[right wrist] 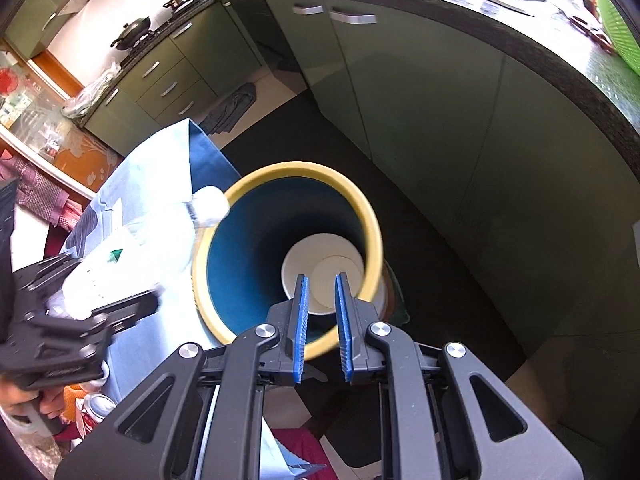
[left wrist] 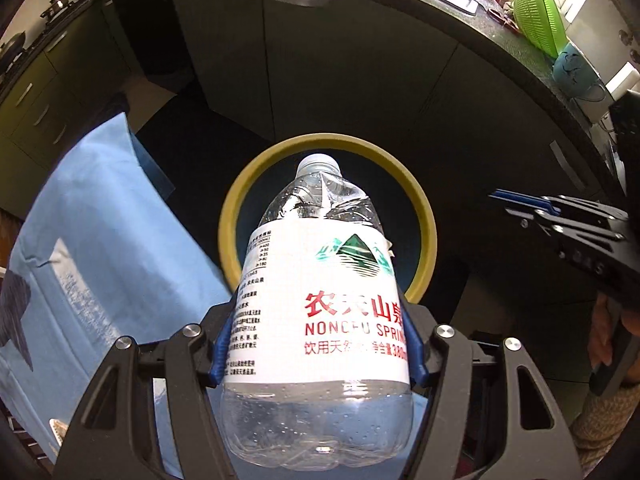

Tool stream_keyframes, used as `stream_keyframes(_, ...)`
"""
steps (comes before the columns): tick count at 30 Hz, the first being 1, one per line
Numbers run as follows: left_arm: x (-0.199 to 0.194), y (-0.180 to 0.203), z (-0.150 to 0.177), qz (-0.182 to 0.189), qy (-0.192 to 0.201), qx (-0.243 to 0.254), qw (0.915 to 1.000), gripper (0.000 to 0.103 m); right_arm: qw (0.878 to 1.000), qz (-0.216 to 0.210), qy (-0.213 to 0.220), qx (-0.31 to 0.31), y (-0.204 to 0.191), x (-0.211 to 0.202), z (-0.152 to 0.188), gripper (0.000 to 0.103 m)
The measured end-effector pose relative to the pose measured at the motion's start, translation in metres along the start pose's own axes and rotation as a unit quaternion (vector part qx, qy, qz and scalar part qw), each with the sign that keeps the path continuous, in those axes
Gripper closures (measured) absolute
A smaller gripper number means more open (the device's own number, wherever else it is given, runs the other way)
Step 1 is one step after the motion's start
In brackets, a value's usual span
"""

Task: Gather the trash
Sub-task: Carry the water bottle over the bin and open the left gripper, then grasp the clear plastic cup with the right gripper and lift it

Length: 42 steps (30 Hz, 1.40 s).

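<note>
My left gripper [left wrist: 320, 332] is shut on a clear plastic water bottle [left wrist: 320, 300] with a white and red label, its pads pressing the label on both sides. The bottle's cap end points at the mouth of a yellow-rimmed bin [left wrist: 240, 196] with a blue inside. In the right wrist view the bottle [right wrist: 132, 256] is blurred, its cap at the bin's left rim [right wrist: 200, 264]. My right gripper [right wrist: 322, 280] hangs over the bin's near rim, jaws a narrow gap apart with nothing between them. A white paper cup [right wrist: 304, 264] lies at the bottom of the bin.
A table with a light blue cloth [left wrist: 100, 220] stands left of the bin. Dark cabinets [left wrist: 340, 72] and a black counter [left wrist: 500, 40] with a green colander [left wrist: 540, 16] curve behind it. A drink can [right wrist: 96, 402] sits at the table's near edge. A hand [right wrist: 24, 396] holds the left gripper.
</note>
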<state>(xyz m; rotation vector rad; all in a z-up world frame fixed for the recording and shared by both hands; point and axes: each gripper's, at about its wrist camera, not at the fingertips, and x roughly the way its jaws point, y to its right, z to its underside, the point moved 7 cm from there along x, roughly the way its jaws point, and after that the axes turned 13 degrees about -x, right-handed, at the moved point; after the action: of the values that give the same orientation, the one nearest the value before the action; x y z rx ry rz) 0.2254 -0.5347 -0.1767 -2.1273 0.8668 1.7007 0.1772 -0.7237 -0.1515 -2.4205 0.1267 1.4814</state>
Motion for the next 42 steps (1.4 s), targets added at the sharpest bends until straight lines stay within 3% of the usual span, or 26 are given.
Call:
stream_keyframes(5, 0.048, 0.016, -0.007, -0.013, -0.029, -0.006, 0.9995, 0.040, 1.000, 0.003, 0.002, 0.008, 0.014, -0.010, 0.011, 0.089)
stream_keyframes(10, 0.053, 0.016, -0.014, -0.021, -0.021, -0.008, 0.9995, 0.034, 1.000, -0.001, -0.003, 0.009, 0.015, -0.009, 0.015, 0.089)
stream_keyframes(18, -0.020, -0.013, -0.010, 0.009, 0.026, -0.016, 0.9995, 0.031, 1.000, -0.005, -0.004, -0.002, 0.008, -0.011, 0.020, 0.089)
stream_keyframes(25, -0.107, -0.078, 0.031, 0.031, 0.080, -0.046, 0.9952, 0.026, 1.000, -0.012, -0.017, -0.020, -0.015, -0.001, 0.017, 0.088)
stream_keyframes(28, -0.141, -0.110, 0.052, 0.027, 0.107, -0.063, 0.9919, 0.023, 0.998, -0.022, -0.021, -0.045, -0.040, 0.002, 0.012, 0.074)
stream_keyframes(34, -0.197, -0.189, 0.113, 0.002, 0.153, -0.115, 0.9815, 0.019, 0.986, -0.082, -0.036, -0.140, -0.138, 0.009, 0.005, 0.072)
stream_keyframes(39, -0.230, -0.249, 0.162, -0.034, 0.180, -0.157, 0.9704, 0.016, 0.959, -0.138, -0.071, -0.237, -0.241, 0.030, 0.012, 0.069)
stream_keyframes(42, -0.233, -0.274, 0.189, -0.033, 0.177, -0.182, 0.9668, 0.016, 0.941, -0.162, -0.099, -0.279, -0.292, 0.045, 0.023, 0.069)
